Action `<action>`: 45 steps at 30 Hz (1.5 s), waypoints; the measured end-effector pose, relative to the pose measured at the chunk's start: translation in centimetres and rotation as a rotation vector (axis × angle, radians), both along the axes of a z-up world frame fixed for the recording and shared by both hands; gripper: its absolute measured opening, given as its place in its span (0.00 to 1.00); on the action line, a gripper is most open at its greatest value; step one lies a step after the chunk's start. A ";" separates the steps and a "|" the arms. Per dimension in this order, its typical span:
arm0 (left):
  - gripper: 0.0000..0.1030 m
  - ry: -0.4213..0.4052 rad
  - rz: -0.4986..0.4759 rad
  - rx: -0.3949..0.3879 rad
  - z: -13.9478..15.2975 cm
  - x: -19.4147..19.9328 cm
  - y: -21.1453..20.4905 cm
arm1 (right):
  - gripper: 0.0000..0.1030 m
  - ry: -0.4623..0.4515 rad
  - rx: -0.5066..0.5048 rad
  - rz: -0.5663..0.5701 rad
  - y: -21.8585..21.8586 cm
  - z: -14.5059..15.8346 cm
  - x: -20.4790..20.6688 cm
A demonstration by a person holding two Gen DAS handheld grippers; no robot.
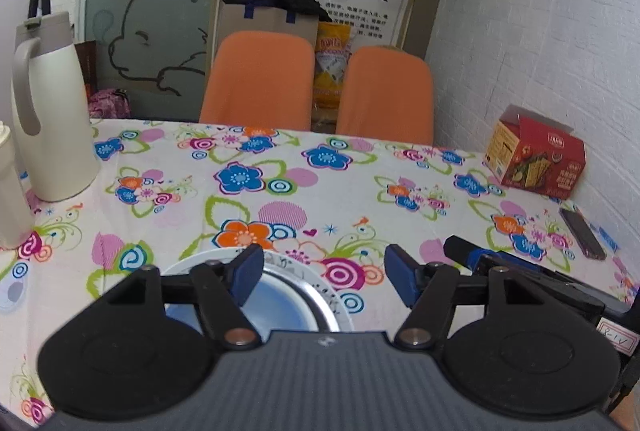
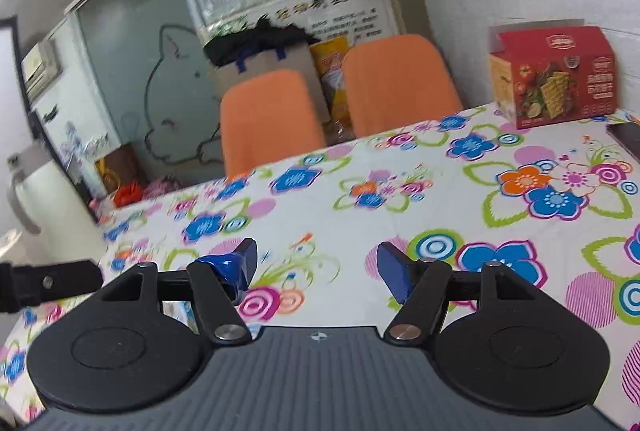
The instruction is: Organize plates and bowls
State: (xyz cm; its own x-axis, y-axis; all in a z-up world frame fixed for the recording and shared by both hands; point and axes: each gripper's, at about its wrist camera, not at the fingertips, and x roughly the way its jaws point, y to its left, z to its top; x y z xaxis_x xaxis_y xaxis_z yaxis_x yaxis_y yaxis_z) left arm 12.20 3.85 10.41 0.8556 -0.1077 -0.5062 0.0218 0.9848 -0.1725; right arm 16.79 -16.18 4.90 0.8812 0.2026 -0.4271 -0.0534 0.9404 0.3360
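Observation:
A white plate (image 1: 320, 281) with a dark rim pattern lies on the floral tablecloth close under my left gripper (image 1: 324, 277). A bowl with a pale blue inside (image 1: 280, 305) sits on the plate. The left gripper is open, its left pad above the bowl and nothing between the fingers. The right gripper's arm (image 1: 520, 271) shows at the right in the left wrist view. My right gripper (image 2: 316, 271) is open above bare tablecloth with nothing held. No plate or bowl shows clearly in the right wrist view. The left gripper's finger (image 2: 48, 281) pokes in at that view's left edge.
A cream jug (image 1: 48, 111) and a second pale container (image 1: 10, 199) stand at the table's left. A red snack box (image 1: 536, 155) and a dark phone (image 1: 584, 233) lie at the right by the wall. Two orange chairs (image 1: 260, 79) stand behind the table.

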 end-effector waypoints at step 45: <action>0.72 0.015 0.056 0.122 -3.3 -1.5 -4.4 | 0.52 0.058 0.009 -0.124 -3.0 -2.0 -2.7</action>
